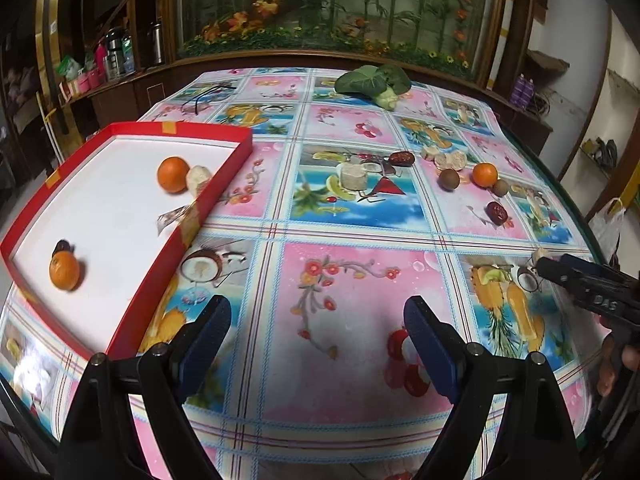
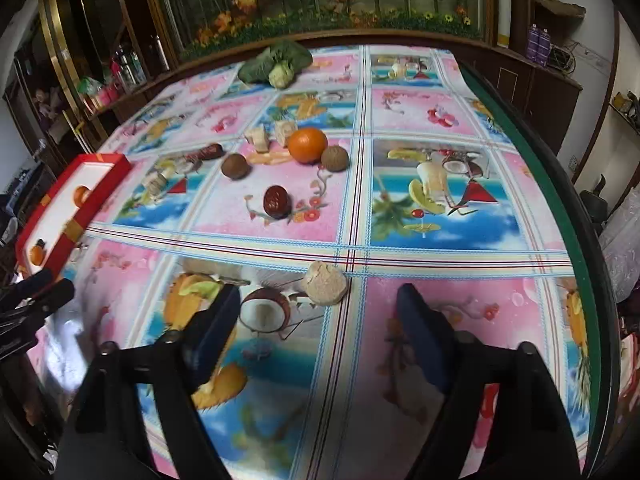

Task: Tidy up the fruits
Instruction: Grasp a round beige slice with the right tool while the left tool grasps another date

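My right gripper (image 2: 318,300) is open, low over the tablecloth, and a pale peeled fruit piece (image 2: 325,282) lies just beyond its fingertips, untouched by the pads. Farther back lie an orange (image 2: 307,145), two brown round fruits (image 2: 335,158) (image 2: 235,166), a red date (image 2: 275,201) and pale peeled pieces (image 2: 272,136). My left gripper (image 1: 318,312) is open and empty over the cloth, right of the red tray (image 1: 224,184). The tray holds two oranges (image 1: 173,174) (image 1: 64,270) and a pale piece (image 1: 199,178). The right gripper (image 1: 554,266) shows at the right edge.
A green leafy vegetable (image 1: 374,80) lies at the table's far end. A second red date (image 2: 208,152) sits left of the fruit group. The table's green edge (image 2: 532,152) runs along the right. A wooden cabinet with a planted glass case (image 1: 320,8) stands behind.
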`<action>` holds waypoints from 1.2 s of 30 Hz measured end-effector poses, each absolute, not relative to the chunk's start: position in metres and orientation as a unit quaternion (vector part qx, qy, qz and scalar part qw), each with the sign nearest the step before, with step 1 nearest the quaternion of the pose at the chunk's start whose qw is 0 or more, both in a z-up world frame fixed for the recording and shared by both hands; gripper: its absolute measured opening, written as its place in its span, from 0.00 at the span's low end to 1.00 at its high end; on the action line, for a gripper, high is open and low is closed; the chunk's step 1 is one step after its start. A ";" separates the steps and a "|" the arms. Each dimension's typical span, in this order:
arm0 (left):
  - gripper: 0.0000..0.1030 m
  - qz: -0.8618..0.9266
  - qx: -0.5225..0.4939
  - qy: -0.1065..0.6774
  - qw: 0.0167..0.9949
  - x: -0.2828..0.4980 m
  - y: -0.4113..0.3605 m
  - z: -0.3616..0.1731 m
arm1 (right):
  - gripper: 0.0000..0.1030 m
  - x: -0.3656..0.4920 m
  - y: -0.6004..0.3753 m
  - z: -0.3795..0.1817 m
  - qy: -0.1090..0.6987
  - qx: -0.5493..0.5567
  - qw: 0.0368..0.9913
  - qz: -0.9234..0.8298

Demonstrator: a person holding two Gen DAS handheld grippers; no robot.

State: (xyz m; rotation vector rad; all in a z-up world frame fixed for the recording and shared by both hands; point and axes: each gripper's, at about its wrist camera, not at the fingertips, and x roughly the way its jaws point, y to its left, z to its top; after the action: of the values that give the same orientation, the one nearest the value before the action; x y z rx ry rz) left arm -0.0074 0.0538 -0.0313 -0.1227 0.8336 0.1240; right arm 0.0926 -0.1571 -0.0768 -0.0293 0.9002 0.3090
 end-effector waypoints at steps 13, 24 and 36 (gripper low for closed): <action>0.86 0.017 -0.025 0.397 0.917 0.045 -0.009 -0.022 | 0.26 0.097 -0.160 -0.080 0.424 -0.037 0.892 0.151; 0.84 -0.013 -0.011 0.415 0.910 0.107 -0.080 -0.038 | 0.26 0.102 -0.209 -0.063 0.372 0.067 0.918 0.118; 0.20 0.002 0.011 0.434 0.901 0.116 -0.094 -0.048 | 0.26 0.100 -0.214 -0.059 0.354 0.081 0.924 0.124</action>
State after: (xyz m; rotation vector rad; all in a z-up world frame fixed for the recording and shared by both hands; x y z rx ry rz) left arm 0.1160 -0.0942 -0.0476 0.0233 0.8978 0.0039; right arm 0.1000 -0.2138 -0.0587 0.1663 0.7263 0.2535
